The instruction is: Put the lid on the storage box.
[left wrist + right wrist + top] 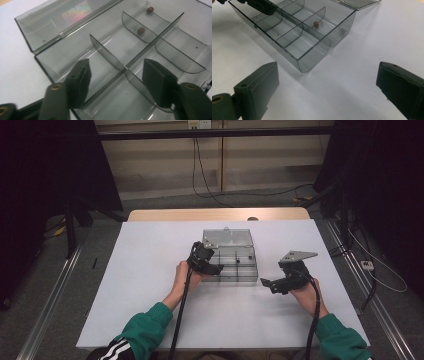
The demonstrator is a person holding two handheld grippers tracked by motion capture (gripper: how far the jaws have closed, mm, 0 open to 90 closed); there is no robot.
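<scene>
With the lid open, the left gripper (117, 75) hangs inside the compartment box (247, 277), fingers part-spread around a divider (107, 53), nothing pinched yet; the right gripper (327, 87) waits spread over the worktop (150, 270).

Bead (316, 24) in box (248, 279), between the grippers' fingers.

The open lid (359, 3) is cut off at the top edge.
</scene>
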